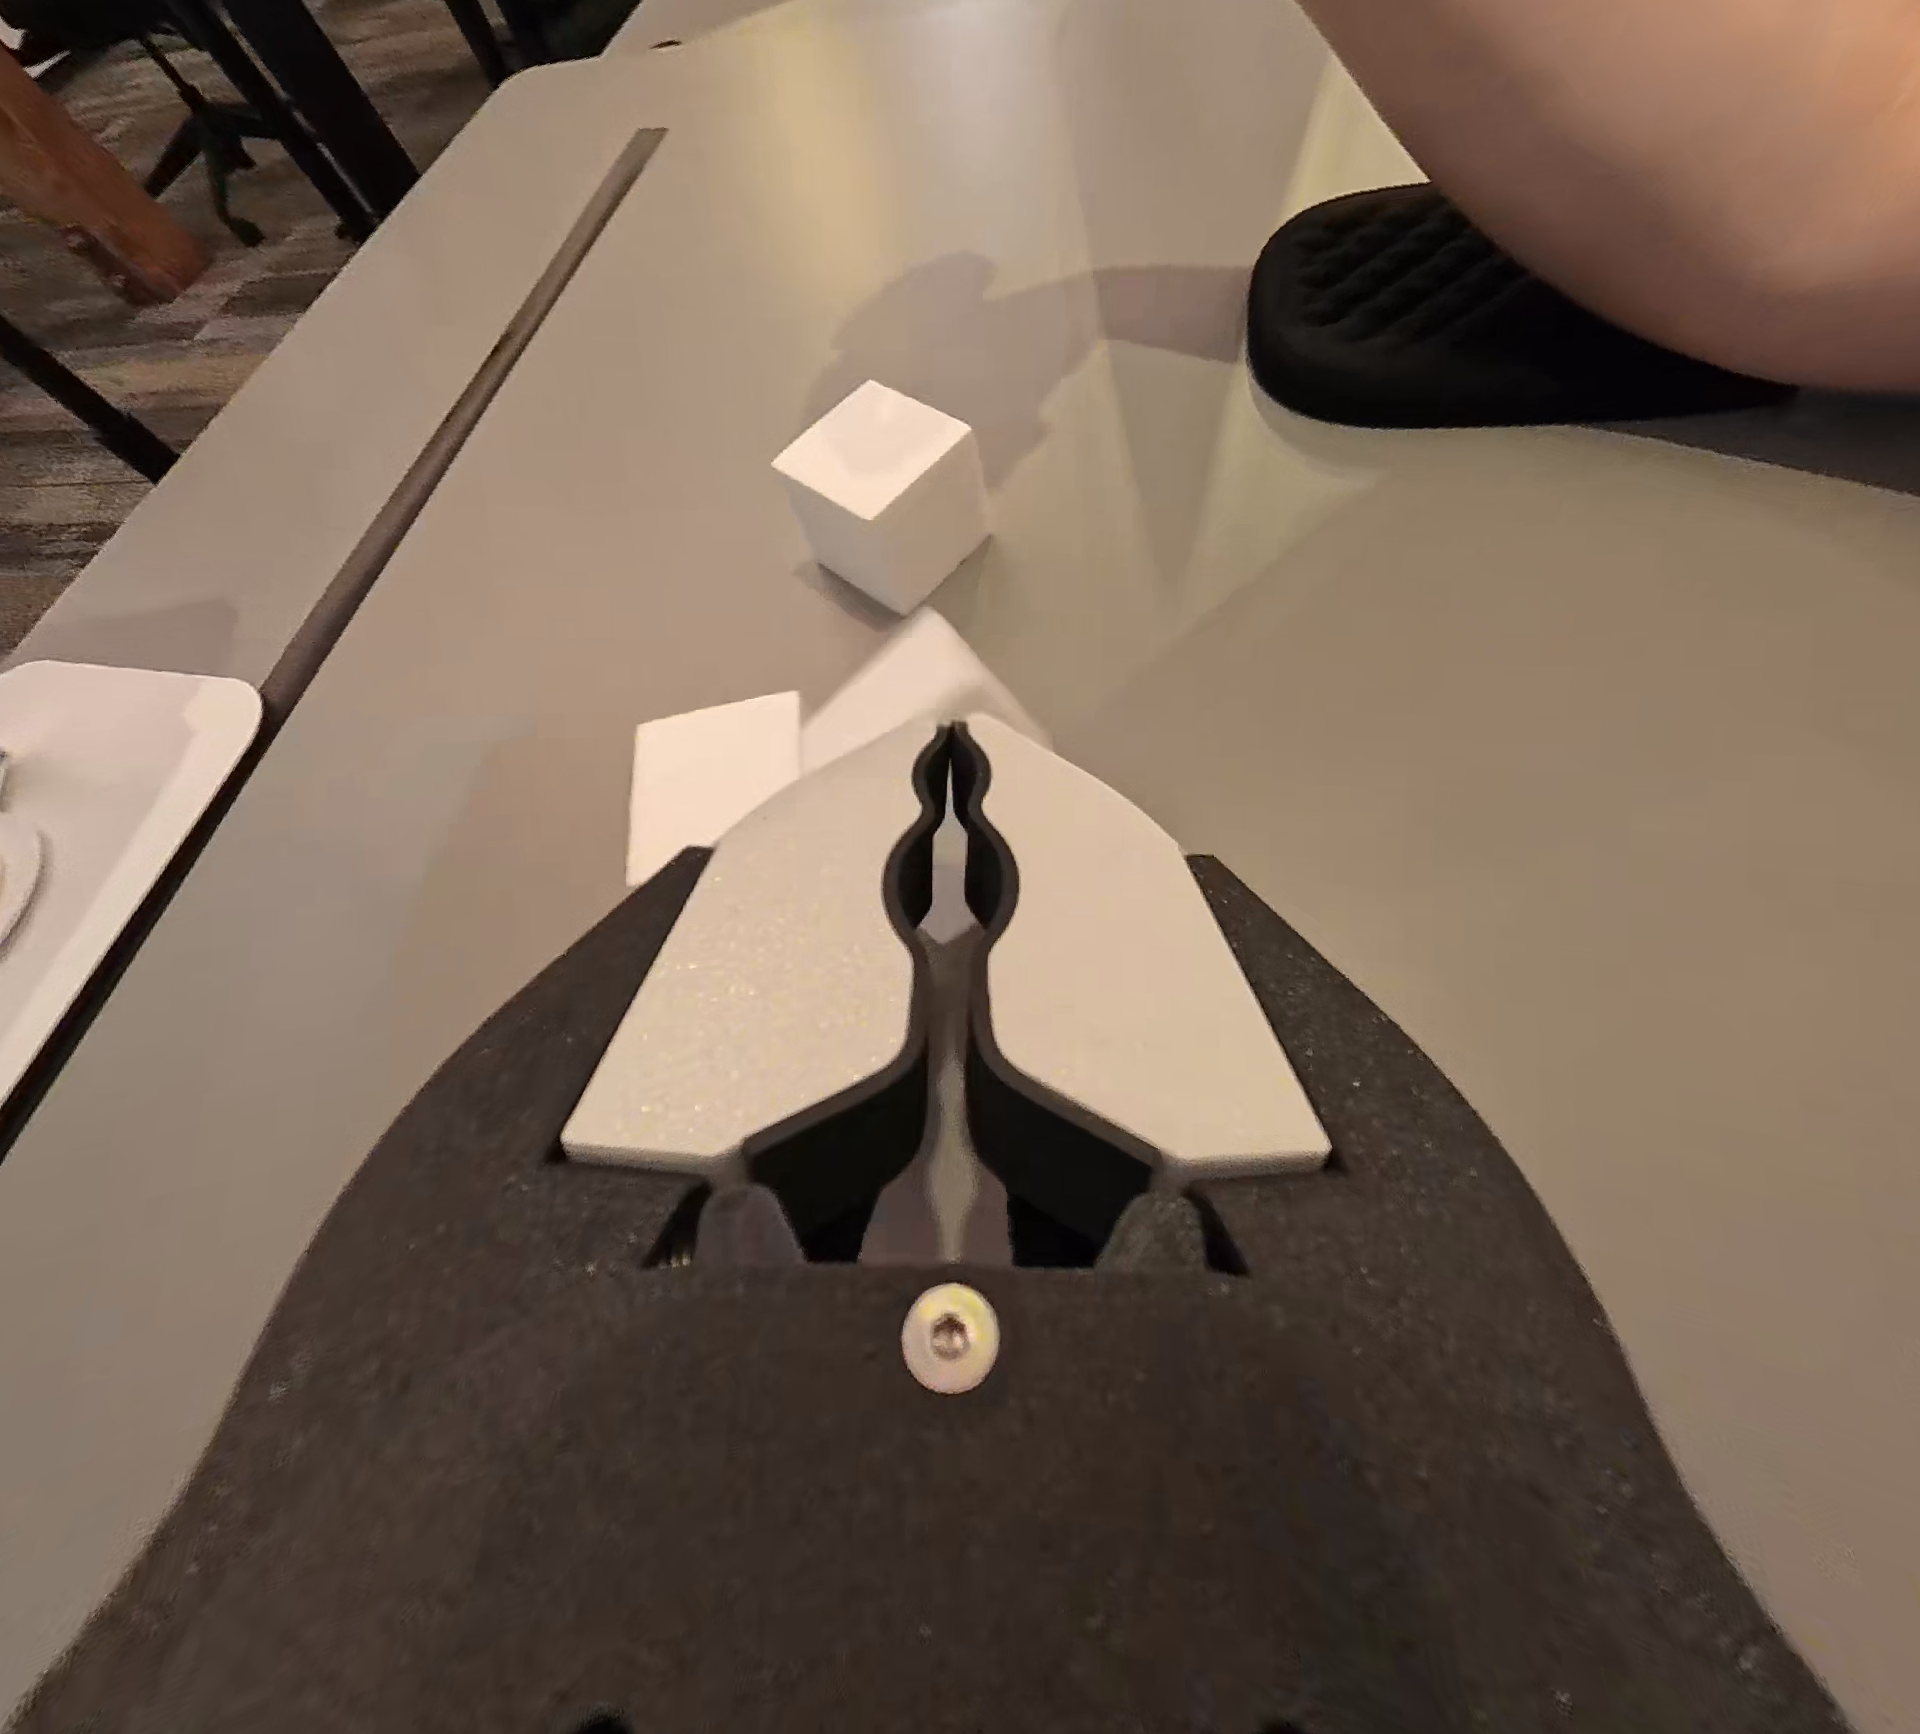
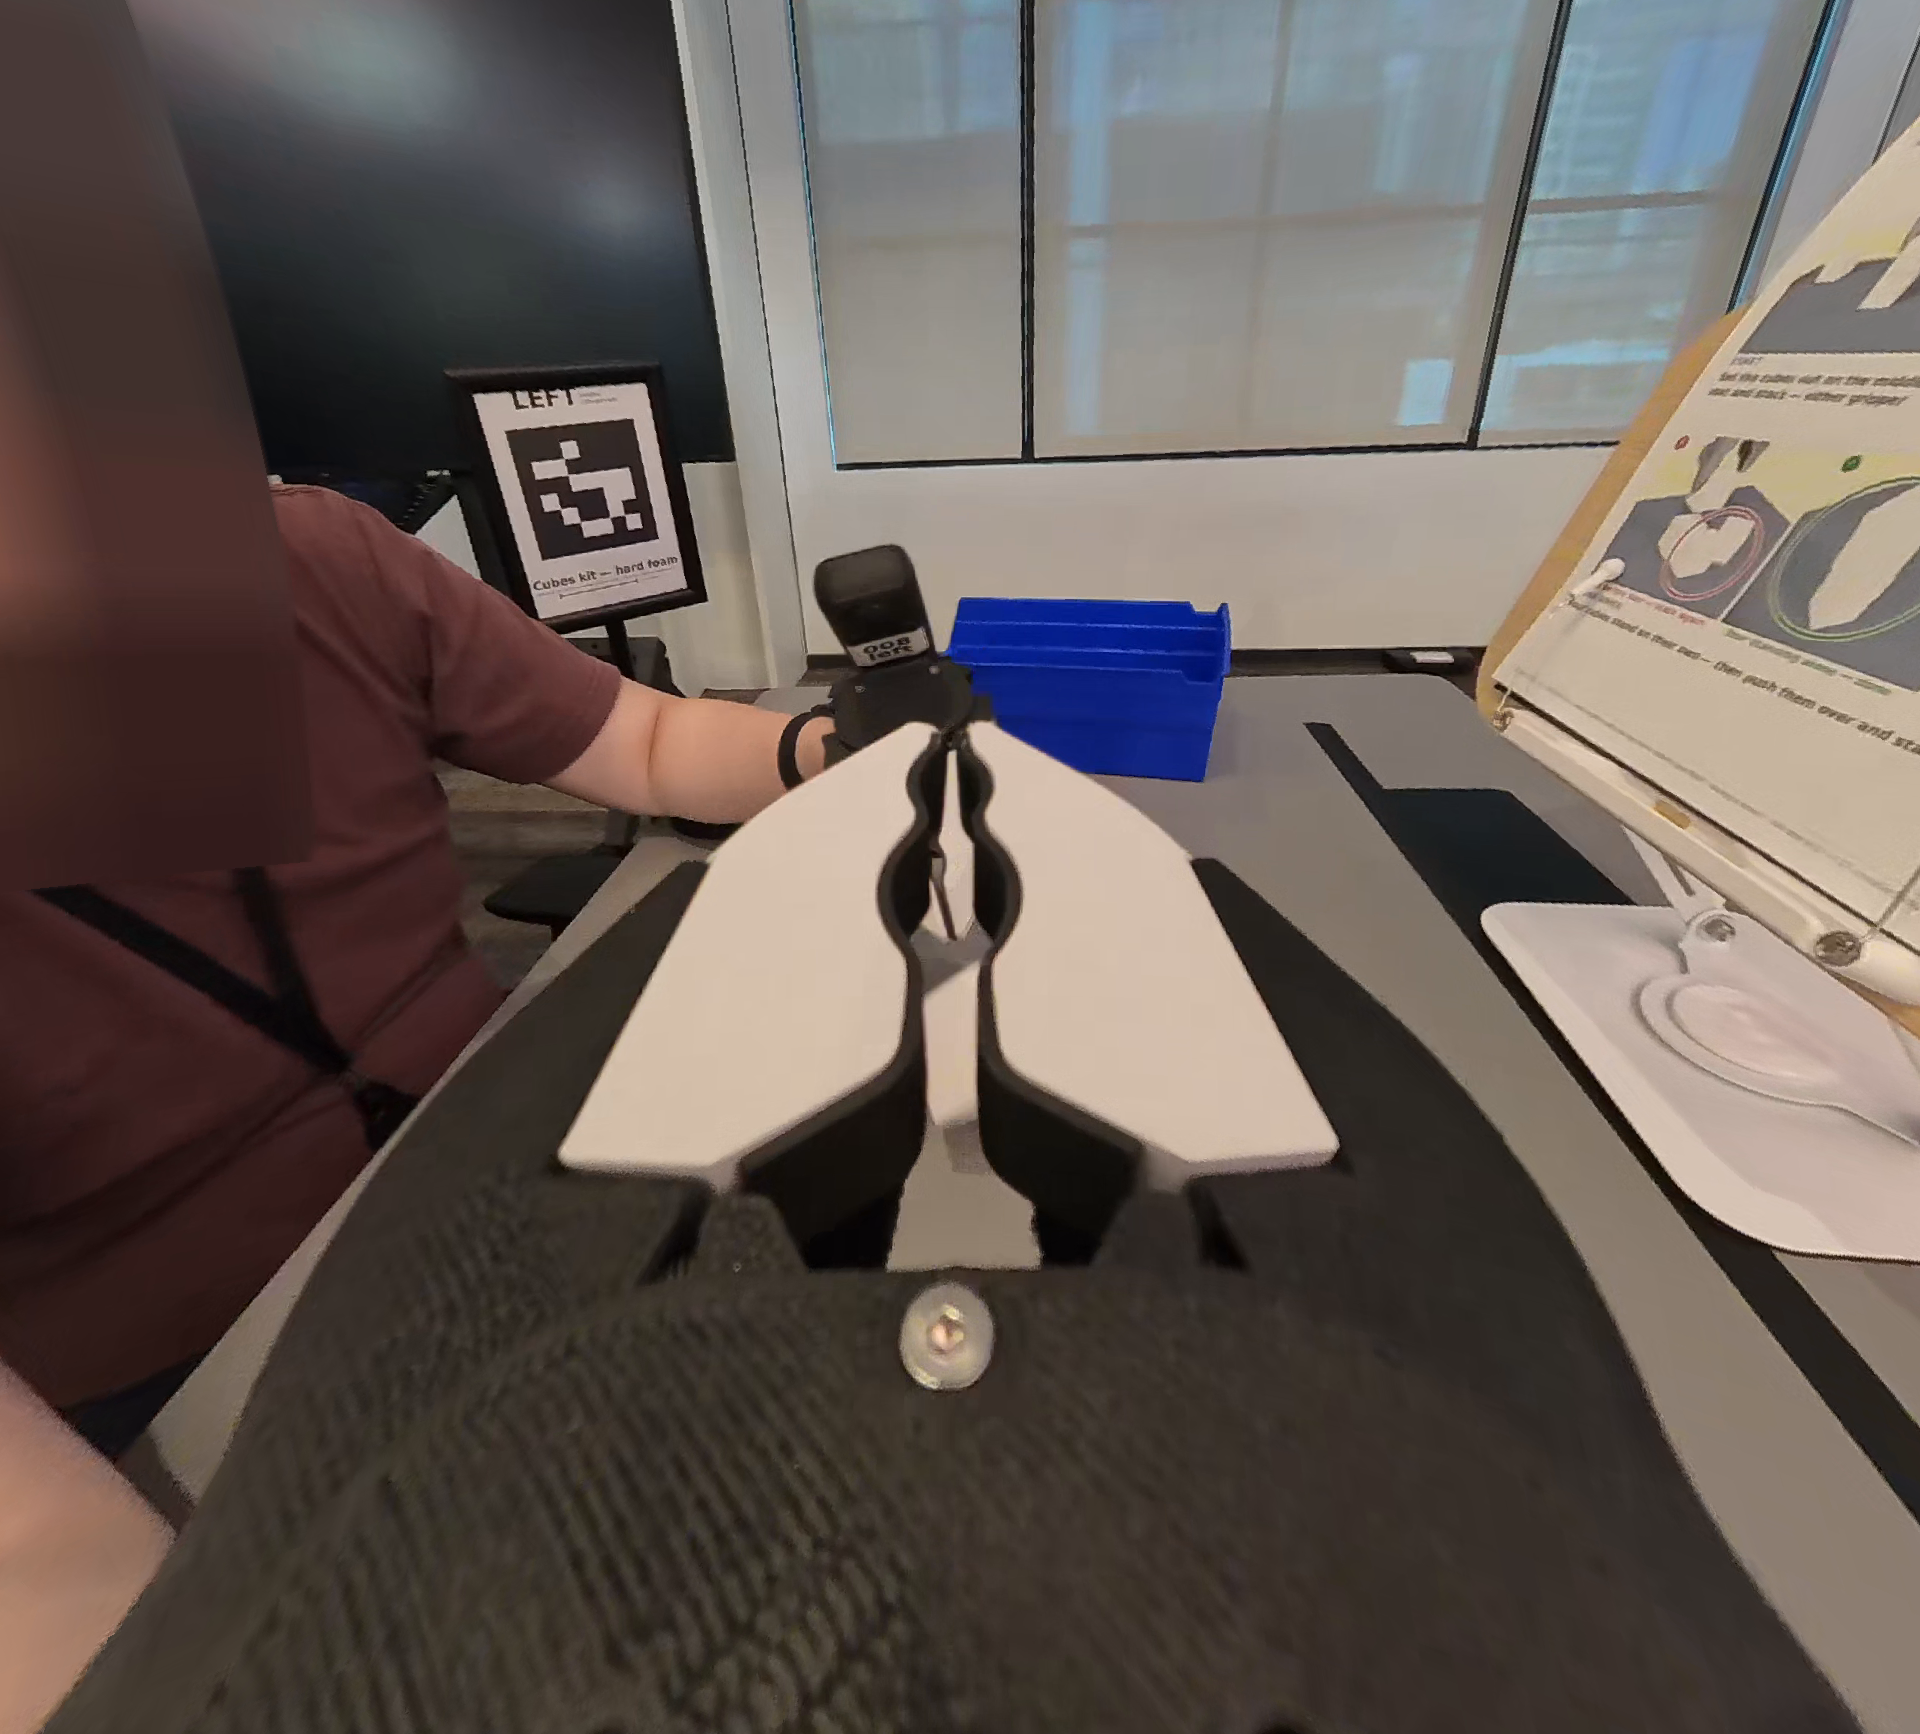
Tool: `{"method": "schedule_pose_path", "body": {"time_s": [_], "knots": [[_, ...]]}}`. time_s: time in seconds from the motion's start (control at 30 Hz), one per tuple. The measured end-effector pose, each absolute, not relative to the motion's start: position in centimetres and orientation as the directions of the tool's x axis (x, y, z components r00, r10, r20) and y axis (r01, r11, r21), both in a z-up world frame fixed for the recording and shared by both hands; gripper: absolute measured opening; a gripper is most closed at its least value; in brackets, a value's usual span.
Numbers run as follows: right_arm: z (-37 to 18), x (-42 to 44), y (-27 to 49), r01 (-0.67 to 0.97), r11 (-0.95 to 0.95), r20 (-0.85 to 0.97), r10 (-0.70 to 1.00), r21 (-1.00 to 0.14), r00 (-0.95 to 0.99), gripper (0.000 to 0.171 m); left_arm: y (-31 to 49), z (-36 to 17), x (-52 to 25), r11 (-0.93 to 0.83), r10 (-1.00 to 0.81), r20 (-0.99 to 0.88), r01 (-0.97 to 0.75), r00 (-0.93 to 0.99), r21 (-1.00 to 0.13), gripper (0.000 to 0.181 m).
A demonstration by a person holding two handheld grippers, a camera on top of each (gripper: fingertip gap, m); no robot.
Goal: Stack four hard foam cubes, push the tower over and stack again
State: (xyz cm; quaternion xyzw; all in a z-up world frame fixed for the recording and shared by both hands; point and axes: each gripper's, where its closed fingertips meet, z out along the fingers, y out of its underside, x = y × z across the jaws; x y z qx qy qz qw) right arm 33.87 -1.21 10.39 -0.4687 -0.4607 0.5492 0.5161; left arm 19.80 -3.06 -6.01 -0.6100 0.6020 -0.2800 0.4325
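On the grey tabletop (image 1: 1351, 801), three white foam cubes lie unstacked: a flat-lying cube (image 1: 707, 775) toward the left edge, a tilted cube (image 1: 914, 676) touching it, an upright cube (image 1: 883, 510) just beyond. The left gripper (image 1: 954, 734), clenched and empty, hovers over them; the right gripper (image 2: 951, 744), likewise clenched, points away. Restacking likely demands square, centred grasps. The blue bin (image 2: 1091, 687) sits near the far edge, contents hidden.

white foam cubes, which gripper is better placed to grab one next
Left. The shut left gripper points down at the grey table, with three white foam cubes loose just past its tips. The shut right gripper is aimed level toward the blue plastic bin; its view shows no cube clearly.
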Motion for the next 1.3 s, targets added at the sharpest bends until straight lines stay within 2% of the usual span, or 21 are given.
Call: {"method": "schedule_pose_path", "body": {"time_s": [0.1,0.27,0.4,0.6,0.87,0.93,1.0,1.1,1.2,1.3], "knots": [[9.8,33.4,-0.6,-0.096,-0.066,-0.068,0.998,-0.993,0.011,0.005,-3.6,-6.3,20.3,0.115,-0.976,-0.192,-0.505,0.102,-0.855,0.0],[9.2,33.4,2.4,-0.051,-0.112,-0.12,0.972,-0.992,0.201,0.011,-3.6,-6.4,20.2,0.112,-0.976,-0.189,-0.503,0.105,-0.857,0.0],[9.4,33.9,3.7,-0.01,-0.065,-0.064,0.942,-0.998,0.33,0.018,-3.3,-6.4,19.9,0.093,-0.978,-0.171,-0.497,0.115,-0.863,0.0],[10.3,35.4,5.9,0.031,0.011,0.026,0.839,-0.999,0.543,0.019,-2.9,-6.4,19.5,0.07,-0.979,-0.155,-0.493,0.134,-0.867,0.0],[10.2,35.2,6.3,0.022,-0.045,-0.025,0.83,-0.999,0.557,0.028,-1.4,-5.0,18.3,0.032,-0.967,-0.14,-0.443,0.214,-0.896,0.0],[8.8,35.1,6.1,0.093,-0.08,-0.016,0.838,-0.992,0.545,0.029,-0.2,-4.6,17.3,0.044,-0.951,-0.176,-0.449,0.256,-0.893,0.0],[6.4,35.3,6.1,0.242,-0.122,0.033,0.833,-0.963,0.552,0.034,0.8,-4.4,16.1,0.042,-0.939,-0.186,-0.442,0.289,-0.896,0.011],[2.4,36.7,6.6,0.478,-0.183,0.155,0.798,-0.859,0.583,0.037,1.4,-4.5,15.0,-0.002,-0.953,-0.117,-0.395,0.279,-0.919,0.024],[-1.0,36.4,6.0,0.62,-0.245,0.175,0.826,-0.745,0.536,0.046,1.8,-5.3,14.3,-0.066,-0.966,-0.03,-0.357,0.258,-0.932,0.037],[-3.9,34.8,4.8,0.711,-0.261,0.138,0.882,-0.653,0.45,0.064,1.7,-6.2,14.4,-0.087,-0.974,0.012,-0.326,0.226,-0.942,0.056]]}}
